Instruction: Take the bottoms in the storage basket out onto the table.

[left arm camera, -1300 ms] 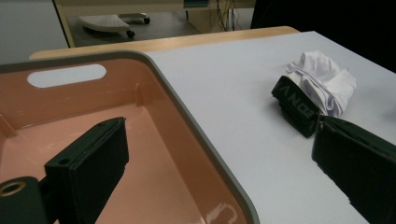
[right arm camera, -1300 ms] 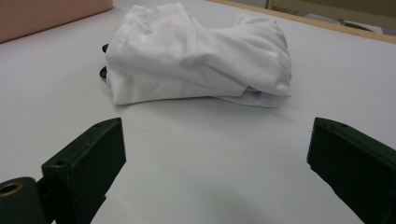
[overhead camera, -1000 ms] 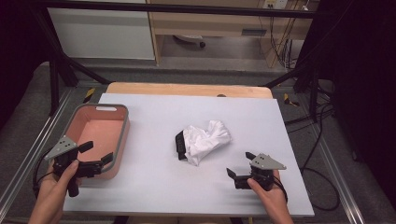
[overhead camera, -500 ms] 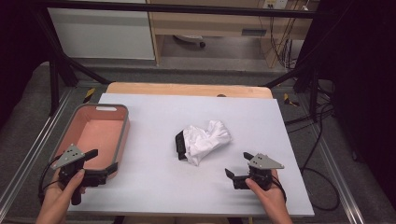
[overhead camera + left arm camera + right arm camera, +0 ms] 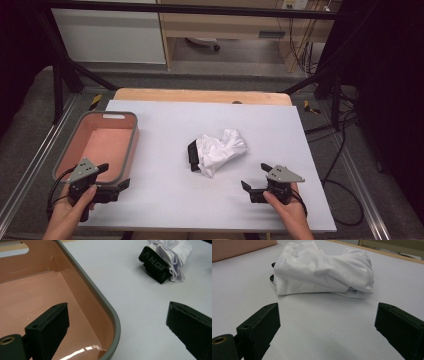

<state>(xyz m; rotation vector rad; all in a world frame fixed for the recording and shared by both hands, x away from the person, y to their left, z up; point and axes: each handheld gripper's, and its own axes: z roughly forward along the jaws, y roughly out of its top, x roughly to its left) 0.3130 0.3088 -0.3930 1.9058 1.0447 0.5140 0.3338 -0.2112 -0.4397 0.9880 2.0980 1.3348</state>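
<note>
A crumpled white garment (image 5: pixel 221 148) with a black waistband (image 5: pixel 193 155) lies near the middle of the white table. The left gripper view has the waistband (image 5: pixel 154 265) and white cloth (image 5: pixel 172 253) far ahead to the right. In the right gripper view the white garment (image 5: pixel 322 271) lies straight ahead. My left gripper (image 5: pixel 114 176) is open, straddling the near right corner of the pink bin (image 5: pixel 132 145); one jaw hangs over the bin's inside (image 5: pixel 30 300). My right gripper (image 5: pixel 255 178) is open near the table's front edge, a short way from the garment, holding nothing.
The pink bin with its grey rim (image 5: pixel 110 312) stands at the table's left side. A wooden strip (image 5: pixel 200 95) runs along the table's far edge. Black frame legs (image 5: pixel 60 75) and cables (image 5: pixel 345 145) flank the table. Bare white table surface (image 5: pixel 170 200) lies between my grippers.
My left gripper has moved down and to the right, from the bin's left front edge to its near right corner. The right gripper has barely shifted. The garment has not moved.
</note>
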